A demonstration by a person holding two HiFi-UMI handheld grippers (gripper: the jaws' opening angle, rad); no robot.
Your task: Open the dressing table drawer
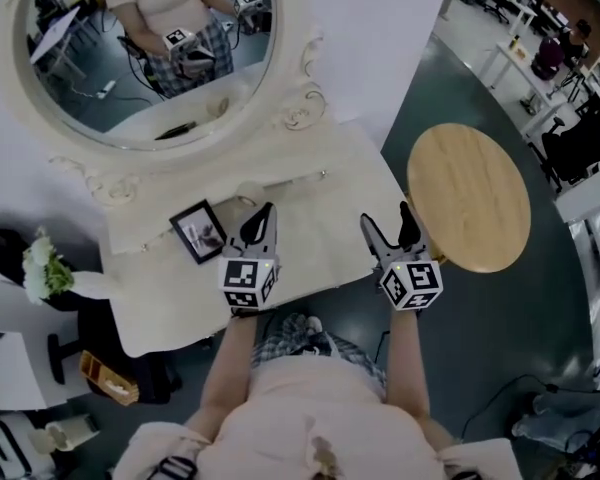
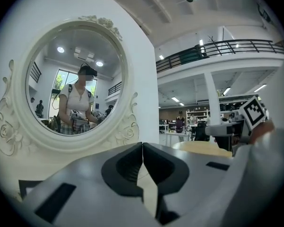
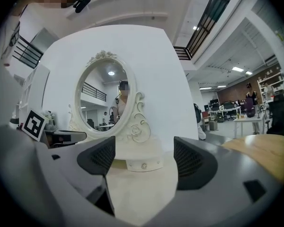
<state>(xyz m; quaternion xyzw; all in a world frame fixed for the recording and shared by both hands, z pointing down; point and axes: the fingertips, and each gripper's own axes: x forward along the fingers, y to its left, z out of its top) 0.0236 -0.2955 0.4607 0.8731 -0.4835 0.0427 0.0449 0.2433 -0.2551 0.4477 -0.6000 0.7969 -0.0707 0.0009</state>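
Observation:
The cream dressing table (image 1: 310, 258) carries an oval mirror (image 1: 145, 48). At the mirror's base sits a small shut drawer (image 3: 143, 164) with a round knob; it also shows as a low box in the head view (image 1: 292, 181). My right gripper (image 1: 386, 220) is open and hovers over the tabletop's right part. It faces the drawer (image 3: 144, 157) from some way off, with nothing between its jaws. My left gripper (image 1: 268, 211) hangs over the middle of the tabletop. Its jaws (image 2: 142, 148) are shut on nothing and it looks toward the mirror (image 2: 75, 84).
A black-framed photo (image 1: 200, 230) lies on the tabletop left of the left gripper. A round wooden side table (image 1: 468, 196) stands to the right of the dressing table. White flowers (image 1: 42, 268) and a stool are at the left. A person is seen reflected in the mirror.

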